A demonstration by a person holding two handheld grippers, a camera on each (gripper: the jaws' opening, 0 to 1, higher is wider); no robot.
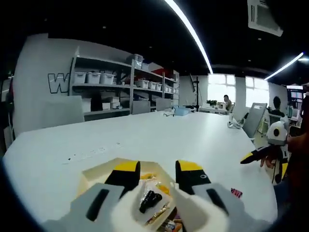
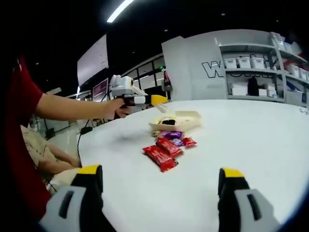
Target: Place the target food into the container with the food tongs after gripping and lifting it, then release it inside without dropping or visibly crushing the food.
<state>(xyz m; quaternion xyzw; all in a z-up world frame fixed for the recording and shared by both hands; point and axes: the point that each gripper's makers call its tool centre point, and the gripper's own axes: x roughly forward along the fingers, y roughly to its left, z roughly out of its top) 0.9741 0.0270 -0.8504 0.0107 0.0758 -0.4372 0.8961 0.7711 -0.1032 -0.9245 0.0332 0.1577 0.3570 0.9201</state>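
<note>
Snacks (image 2: 166, 148) in red and purple wrappers lying on white counter (image 2: 251, 140) just beside cream container (image 2: 176, 121), left tool (image 2: 159, 100) holding white tongs over container, its jaws closed on them, right tool (image 2: 159, 188) jaws wide apart, shelves (image 2: 253, 72) behind.

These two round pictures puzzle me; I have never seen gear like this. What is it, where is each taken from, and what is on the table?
A person holds a two-jaw gripper in each hand, and a fisheye camera rides on each, looking along its jaws. In the left gripper view, the left gripper hovers over a cream container of snacks, white tongs between its jaws. In the right gripper view, the right gripper is open and empty over the white table, facing red snack packets, the container and the other gripper.
</note>
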